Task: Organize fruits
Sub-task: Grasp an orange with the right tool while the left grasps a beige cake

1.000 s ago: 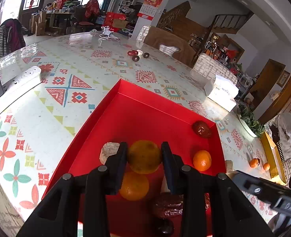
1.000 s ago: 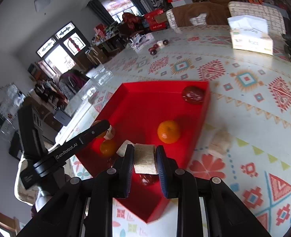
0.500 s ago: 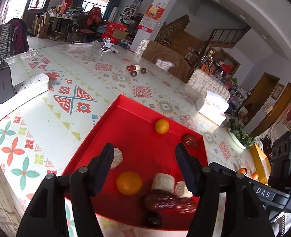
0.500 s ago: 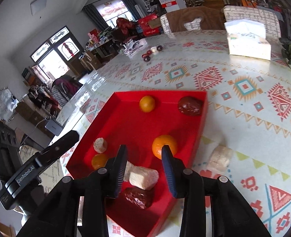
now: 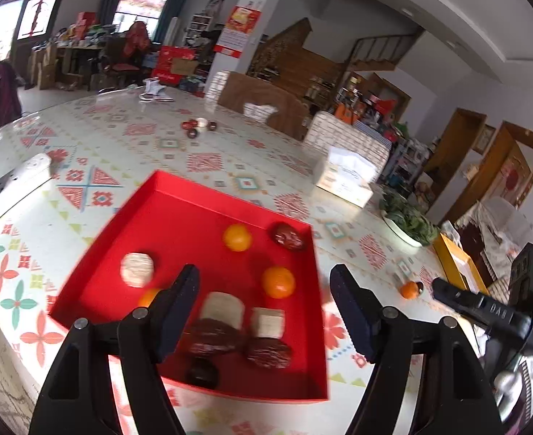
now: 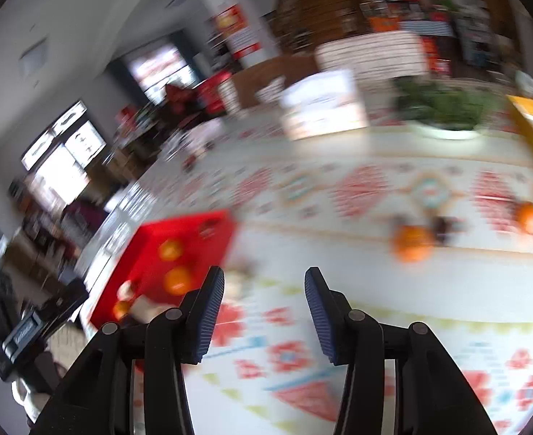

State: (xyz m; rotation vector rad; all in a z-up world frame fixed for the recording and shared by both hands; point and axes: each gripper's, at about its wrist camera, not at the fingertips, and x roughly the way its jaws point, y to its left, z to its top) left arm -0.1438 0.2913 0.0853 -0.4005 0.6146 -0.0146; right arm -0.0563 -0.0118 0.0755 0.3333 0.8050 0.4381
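While both claws are opening and empty, the right claw [image 6: 262,311] swings blurred toward the loose orange [image 6: 411,243] at right of frame; a rushed grab could roll it. Left claw [image 5: 262,308] hangs wide over the red tray [image 5: 179,199], lower centre.

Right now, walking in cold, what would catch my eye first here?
The bright red tray on the patterned table, dotted with oranges, dark dates and pale cut pieces. Then the left tongs over its near end, opening with nothing between them. Off to the right, more oranges lie loose on the tabletop, ahead of the opening, empty right tongs.
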